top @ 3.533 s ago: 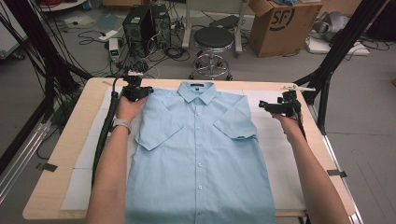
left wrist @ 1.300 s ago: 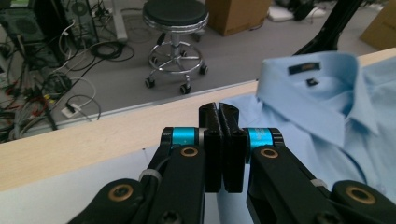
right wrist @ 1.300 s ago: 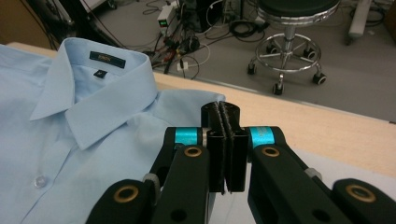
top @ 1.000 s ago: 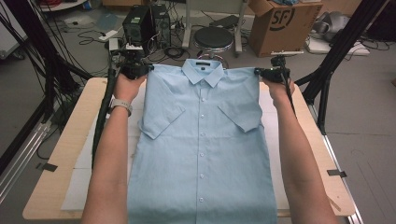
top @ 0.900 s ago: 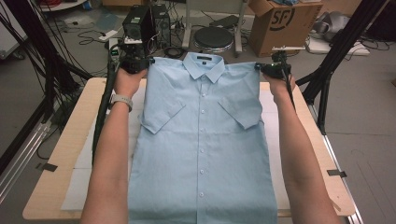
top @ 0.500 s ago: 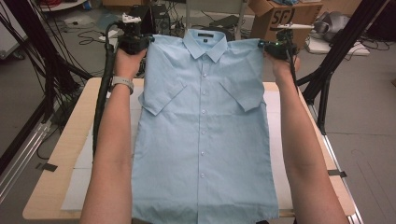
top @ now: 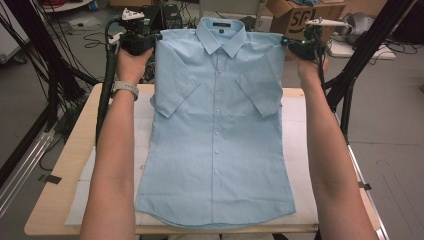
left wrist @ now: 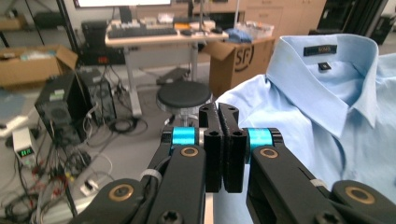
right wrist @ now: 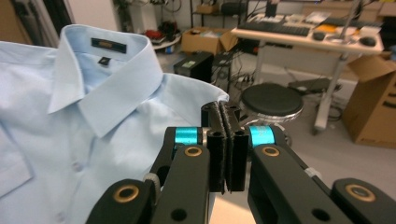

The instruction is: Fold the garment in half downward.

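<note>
Soft, even indoor light with faint shadows; all three pictures are slightly grainy, and the background beyond the jaws is blurred.

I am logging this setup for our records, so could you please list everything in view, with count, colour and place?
short-sleeved shirt: one, light blue, buttoned, held up by both shoulders, hem on the table
table: one, pale wood, under the shirt
table cover: one, white, flat on the table
round stool: one, black seat, on the floor beyond the table
cardboard box: one, brown, on the floor at far right
computer tower: one, black, on the floor
desk: one, pale top, carrying keyboards
left gripper: one, black, shut on the shirt's shoulder
right gripper: one, black, shut on the other shoulder
forearms: two, bare, rising from the bottom edge
</note>
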Available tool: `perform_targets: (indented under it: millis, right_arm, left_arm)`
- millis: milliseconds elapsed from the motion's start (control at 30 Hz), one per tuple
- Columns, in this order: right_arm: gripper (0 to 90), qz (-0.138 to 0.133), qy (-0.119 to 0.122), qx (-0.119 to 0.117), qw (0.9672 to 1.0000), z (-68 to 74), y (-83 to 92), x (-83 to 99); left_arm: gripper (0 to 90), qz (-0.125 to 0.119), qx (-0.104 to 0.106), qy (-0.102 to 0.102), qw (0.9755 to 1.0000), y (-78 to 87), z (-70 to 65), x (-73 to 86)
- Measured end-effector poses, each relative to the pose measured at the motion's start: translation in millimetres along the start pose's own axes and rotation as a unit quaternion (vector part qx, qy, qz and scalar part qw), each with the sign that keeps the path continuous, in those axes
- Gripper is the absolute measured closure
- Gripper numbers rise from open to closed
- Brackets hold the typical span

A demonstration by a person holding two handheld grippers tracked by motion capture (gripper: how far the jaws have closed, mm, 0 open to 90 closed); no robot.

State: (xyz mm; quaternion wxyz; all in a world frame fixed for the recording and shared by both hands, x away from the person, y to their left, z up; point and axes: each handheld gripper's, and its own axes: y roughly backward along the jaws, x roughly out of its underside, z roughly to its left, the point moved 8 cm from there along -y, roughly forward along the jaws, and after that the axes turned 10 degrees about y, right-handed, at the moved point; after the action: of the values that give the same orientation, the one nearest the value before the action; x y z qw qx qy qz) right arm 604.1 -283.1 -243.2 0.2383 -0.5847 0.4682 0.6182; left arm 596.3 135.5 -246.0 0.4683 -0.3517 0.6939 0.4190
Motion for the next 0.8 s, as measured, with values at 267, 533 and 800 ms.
perform_targets:
  millis: [267,533,800]
  right_arm:
    - [89.6,0.018,-0.008,-0.032,0.9993,21.3,13.8,20.1]
    - [89.5,0.023,-0.004,-0.049,0.9985,43.7,26.5,40.1]
    - [89.5,0.028,-0.002,-0.074,0.9968,65.8,38.9,63.3]
  left_arm:
    - [88.9,0.028,0.013,-0.012,0.9994,14.1,-17.4,26.5]
    - [88.9,0.025,0.032,0.002,0.9992,32.0,-33.3,55.7]
    - [88.9,0.029,0.049,0.020,0.9982,48.2,-40.5,91.4]
